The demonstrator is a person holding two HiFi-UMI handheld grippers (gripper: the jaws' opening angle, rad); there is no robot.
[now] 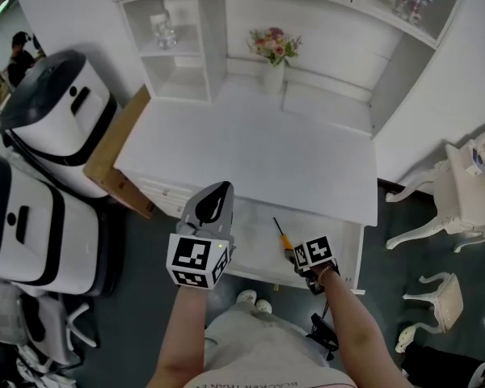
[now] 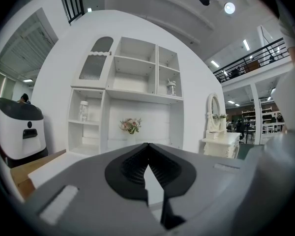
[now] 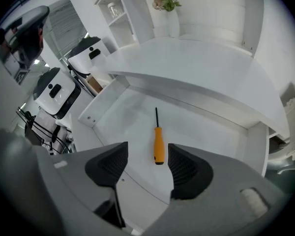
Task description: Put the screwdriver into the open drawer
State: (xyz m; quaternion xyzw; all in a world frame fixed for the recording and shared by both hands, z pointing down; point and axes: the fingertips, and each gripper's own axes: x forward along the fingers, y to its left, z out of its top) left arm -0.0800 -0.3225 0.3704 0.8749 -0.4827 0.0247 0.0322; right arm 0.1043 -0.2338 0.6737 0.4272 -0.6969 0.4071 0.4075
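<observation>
A white table [image 1: 250, 152] has an open drawer [image 1: 255, 245] under it. The screwdriver [image 3: 159, 144] lies flat inside. The right gripper [image 3: 147, 151] hangs above it, fingers wide and empty. The left gripper [image 2: 147, 146] has its fingers closed on nothing. The job looks done, so the next move is to lift the hands away.

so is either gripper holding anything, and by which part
Nothing is held. The screwdriver lies in the drawer below the open right gripper; the left gripper is shut, empty.
</observation>
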